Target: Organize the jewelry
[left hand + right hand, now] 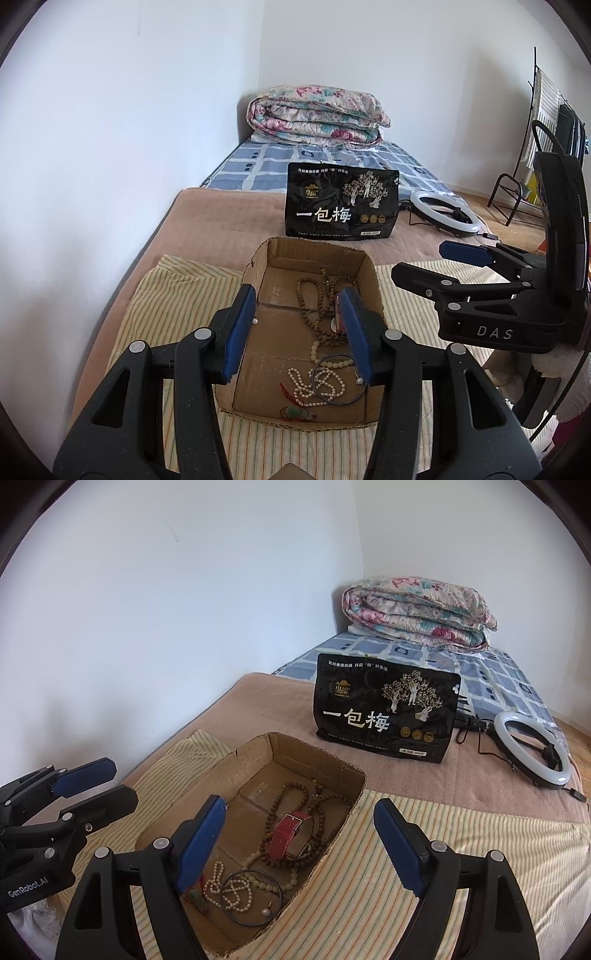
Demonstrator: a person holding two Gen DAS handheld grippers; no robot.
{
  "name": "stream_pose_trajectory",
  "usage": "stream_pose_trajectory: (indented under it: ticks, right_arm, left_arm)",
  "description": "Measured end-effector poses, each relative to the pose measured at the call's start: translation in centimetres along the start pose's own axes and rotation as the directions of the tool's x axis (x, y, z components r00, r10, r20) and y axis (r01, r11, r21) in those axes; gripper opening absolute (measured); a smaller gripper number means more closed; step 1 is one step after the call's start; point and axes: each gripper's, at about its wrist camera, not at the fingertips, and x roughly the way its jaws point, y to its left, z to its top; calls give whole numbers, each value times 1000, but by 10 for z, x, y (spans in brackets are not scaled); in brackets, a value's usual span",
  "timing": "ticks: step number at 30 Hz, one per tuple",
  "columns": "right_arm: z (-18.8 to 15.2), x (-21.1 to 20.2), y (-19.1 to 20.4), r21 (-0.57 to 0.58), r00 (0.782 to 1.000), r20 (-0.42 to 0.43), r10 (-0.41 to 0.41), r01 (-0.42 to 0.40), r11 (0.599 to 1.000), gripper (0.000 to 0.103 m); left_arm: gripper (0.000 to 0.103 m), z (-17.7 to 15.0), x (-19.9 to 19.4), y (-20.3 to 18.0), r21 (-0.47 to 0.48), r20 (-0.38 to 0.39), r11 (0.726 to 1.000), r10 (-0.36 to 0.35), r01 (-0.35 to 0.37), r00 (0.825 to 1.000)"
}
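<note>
An open cardboard box sits on a striped cloth. It holds brown bead strands, a red strap watch, a white pearl strand, a dark bangle and a small green and red charm. My left gripper is open and empty above the box. My right gripper is open and empty over the box's right side.
A black snack bag stands behind the box on a brown blanket. A white ring light lies at the right. A folded floral quilt lies at the back. A white wall is on the left.
</note>
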Motion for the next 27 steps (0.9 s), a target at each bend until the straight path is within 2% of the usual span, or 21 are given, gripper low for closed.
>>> stream_pose_trajectory:
  ticks: [10,17,19,23,27]
  right_arm:
    - [-6,-53,3,-5,999,48,-19,19,1000,86]
    - [-15,-86,5,-38,996,78,-51,54,998,88]
    - [-19,-93,5,-39,995,82,-52,56,998,89]
    - [-27,-106,2,-52,993,92,-67,72,996,91]
    - [-34,-115,-3,-54,992,99,-79,85,995,97]
  left_arm:
    - [49,3,-41,-11,-15,55,1000,-8,9,998]
    - [49,-2,-67,-30,24,100,1000,-7,5,995]
    - [60,-4,-73,-35,29,107,1000,-12,9,994]
    - [66,-6,-82,-40,30,129,1000,-7,4,992]
    - [81,-8,-86,-43,26,133,1000,2,-6,991]
